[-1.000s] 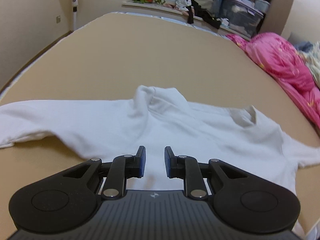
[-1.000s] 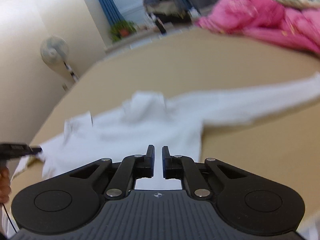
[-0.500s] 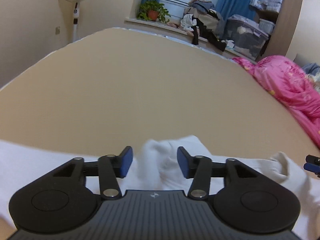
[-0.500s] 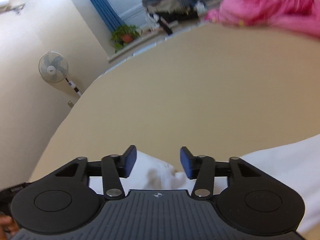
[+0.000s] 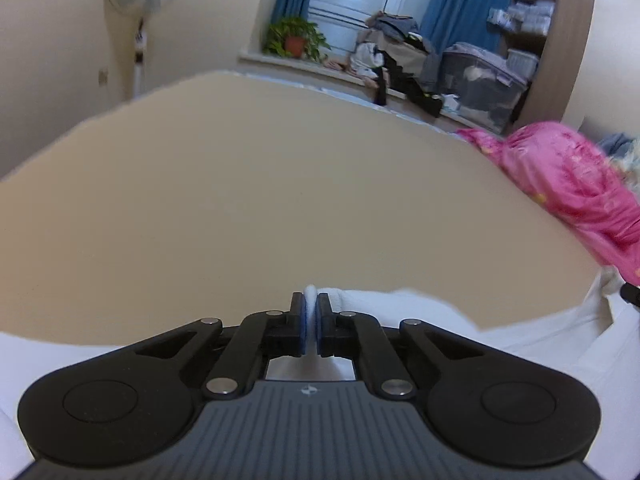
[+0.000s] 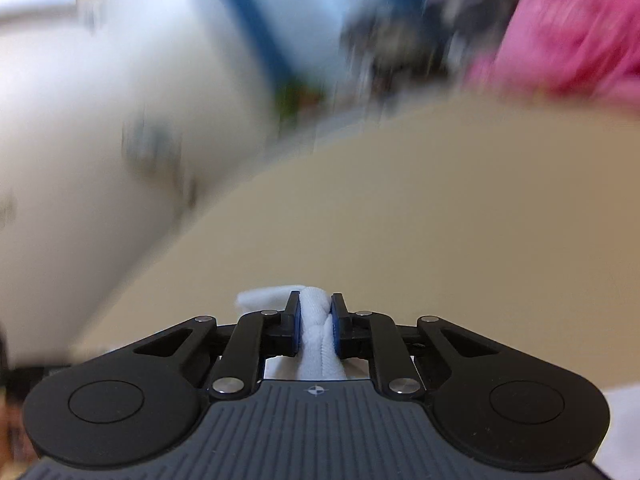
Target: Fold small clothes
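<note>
A small white garment (image 5: 420, 306) lies on the tan bed surface (image 5: 280, 200), mostly hidden under the gripper body. My left gripper (image 5: 310, 312) is shut on a thin fold of its white cloth, which pokes out between the blue pads. In the right wrist view, my right gripper (image 6: 316, 320) is shut on a thicker bunched fold of the same white garment (image 6: 314, 340). That view is blurred by motion.
A pink quilt (image 5: 572, 184) lies at the bed's right side and shows in the right wrist view (image 6: 572, 36) too. A standing fan (image 5: 138, 8), a potted plant (image 5: 296, 38), piled clothes and a storage box (image 5: 484, 84) stand beyond the bed's far edge.
Both grippers moved forward over the garment, opened around raised folds of cloth, then closed on them. The right gripper is now moving fast.
</note>
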Demonstrator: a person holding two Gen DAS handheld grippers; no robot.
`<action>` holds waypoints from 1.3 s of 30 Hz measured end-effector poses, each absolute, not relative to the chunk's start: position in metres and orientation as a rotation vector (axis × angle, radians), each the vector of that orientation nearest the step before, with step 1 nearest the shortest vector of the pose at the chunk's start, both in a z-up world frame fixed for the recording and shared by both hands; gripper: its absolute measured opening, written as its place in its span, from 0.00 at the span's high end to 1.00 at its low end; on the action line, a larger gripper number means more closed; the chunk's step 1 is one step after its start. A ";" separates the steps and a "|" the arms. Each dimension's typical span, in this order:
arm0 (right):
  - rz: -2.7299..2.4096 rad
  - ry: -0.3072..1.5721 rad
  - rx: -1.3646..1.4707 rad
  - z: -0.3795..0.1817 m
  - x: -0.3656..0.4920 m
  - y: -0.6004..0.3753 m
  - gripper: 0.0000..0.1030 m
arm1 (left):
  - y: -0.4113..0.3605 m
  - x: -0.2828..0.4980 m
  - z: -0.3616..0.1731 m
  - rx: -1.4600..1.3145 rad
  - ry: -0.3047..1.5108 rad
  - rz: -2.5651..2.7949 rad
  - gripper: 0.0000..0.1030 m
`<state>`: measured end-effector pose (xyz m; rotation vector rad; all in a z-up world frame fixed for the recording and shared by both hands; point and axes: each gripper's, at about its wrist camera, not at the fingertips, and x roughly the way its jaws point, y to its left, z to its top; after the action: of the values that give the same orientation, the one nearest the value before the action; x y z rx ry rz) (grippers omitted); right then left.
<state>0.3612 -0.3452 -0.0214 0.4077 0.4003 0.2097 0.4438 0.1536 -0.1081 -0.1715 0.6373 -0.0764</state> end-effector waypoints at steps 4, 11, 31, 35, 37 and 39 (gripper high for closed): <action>0.029 0.612 0.135 -0.046 0.380 -0.311 0.74 | 0.151 0.441 -0.104 -0.135 0.643 0.016 0.76; 0.044 0.529 0.223 -0.047 0.350 -0.309 0.57 | 0.122 0.438 -0.107 -0.138 0.701 -0.198 0.64; -0.122 0.703 0.284 0.017 0.214 -0.365 0.45 | 0.089 0.204 -0.001 0.154 0.645 -0.202 0.26; -0.199 0.653 0.346 0.014 0.176 -0.387 0.42 | 0.103 0.144 -0.009 0.145 0.627 -0.174 0.22; -0.218 0.668 0.386 0.004 0.158 -0.392 0.42 | 0.108 0.131 -0.019 0.106 0.671 -0.145 0.22; -0.228 0.660 0.417 0.002 0.148 -0.396 0.42 | 0.110 0.126 -0.024 0.086 0.705 -0.094 0.22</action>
<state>0.1478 -0.3962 0.0021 0.4167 0.6605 -0.2276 0.1255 0.1102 -0.0235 0.0859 0.7048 -0.0945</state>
